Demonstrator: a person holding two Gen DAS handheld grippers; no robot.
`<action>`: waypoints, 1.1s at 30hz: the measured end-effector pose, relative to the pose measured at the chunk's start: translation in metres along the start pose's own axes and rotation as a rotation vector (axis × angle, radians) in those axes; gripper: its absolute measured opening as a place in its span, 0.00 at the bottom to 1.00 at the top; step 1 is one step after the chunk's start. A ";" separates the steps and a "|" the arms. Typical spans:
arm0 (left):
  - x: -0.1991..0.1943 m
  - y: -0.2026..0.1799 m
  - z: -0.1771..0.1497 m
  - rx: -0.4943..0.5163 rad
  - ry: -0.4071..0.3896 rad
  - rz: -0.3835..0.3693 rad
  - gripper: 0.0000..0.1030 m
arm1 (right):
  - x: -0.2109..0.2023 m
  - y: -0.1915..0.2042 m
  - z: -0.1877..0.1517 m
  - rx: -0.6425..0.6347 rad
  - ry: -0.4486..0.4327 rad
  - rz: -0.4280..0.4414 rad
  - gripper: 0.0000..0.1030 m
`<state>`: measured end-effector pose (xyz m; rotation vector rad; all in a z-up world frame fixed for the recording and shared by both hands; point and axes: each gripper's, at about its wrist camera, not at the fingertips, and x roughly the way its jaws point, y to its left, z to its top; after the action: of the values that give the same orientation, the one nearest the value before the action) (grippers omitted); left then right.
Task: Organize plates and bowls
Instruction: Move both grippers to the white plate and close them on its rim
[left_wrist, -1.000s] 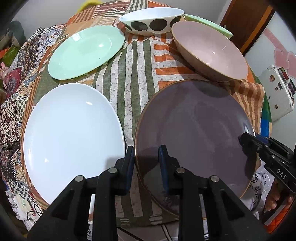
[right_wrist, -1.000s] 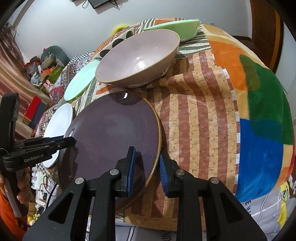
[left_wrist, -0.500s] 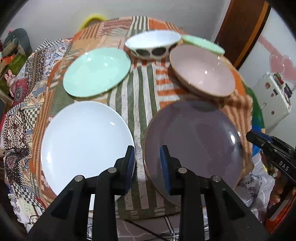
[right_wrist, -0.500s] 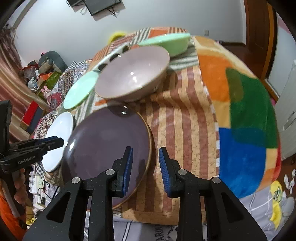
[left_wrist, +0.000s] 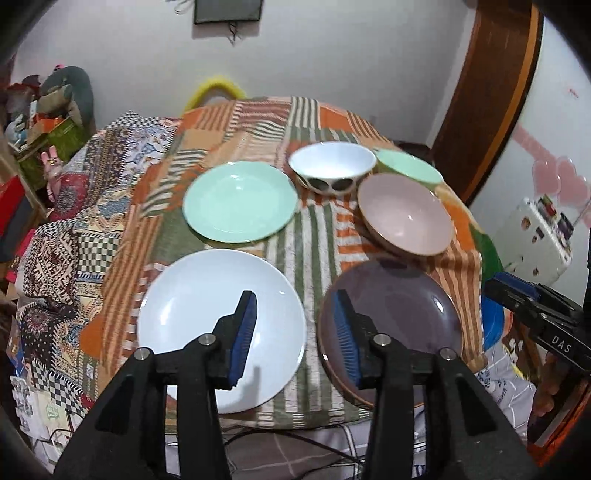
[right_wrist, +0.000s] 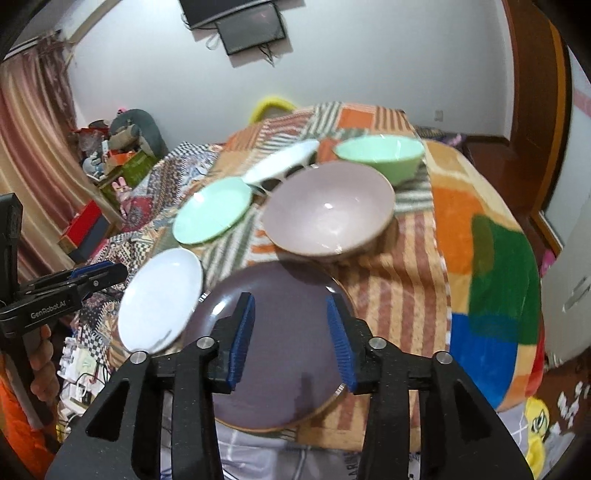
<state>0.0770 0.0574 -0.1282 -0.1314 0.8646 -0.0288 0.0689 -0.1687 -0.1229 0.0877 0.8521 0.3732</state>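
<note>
Both grippers hang above the near edge of the patchwork tablecloth (left_wrist: 317, 236), jaws spread wide and holding nothing. The left gripper (left_wrist: 295, 332) frames the gap between the white plate (left_wrist: 192, 314) at lower left and the purple plate (left_wrist: 406, 306) at lower right. The right gripper (right_wrist: 290, 338) sits over the purple plate at the frame's bottom centre. Further up lie the mint plate (left_wrist: 240, 201), spotted bowl (left_wrist: 330, 170), pink bowl (left_wrist: 404, 219) and green bowl (right_wrist: 380, 155).

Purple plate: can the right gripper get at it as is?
Probably yes. The right gripper is open and sits just above the purple plate's near rim; nothing lies between them, and the pink bowl stands behind it.
</note>
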 end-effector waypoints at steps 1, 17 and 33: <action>-0.004 0.006 -0.001 -0.010 -0.012 0.008 0.44 | 0.001 0.004 0.002 -0.009 -0.005 0.005 0.37; -0.007 0.088 -0.024 -0.159 -0.021 0.119 0.52 | 0.038 0.068 0.021 -0.136 0.009 0.063 0.52; 0.038 0.144 -0.053 -0.247 0.101 0.153 0.52 | 0.107 0.105 0.024 -0.215 0.141 0.069 0.52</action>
<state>0.0576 0.1917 -0.2092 -0.2964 0.9752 0.2164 0.1207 -0.0308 -0.1609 -0.1099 0.9450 0.5379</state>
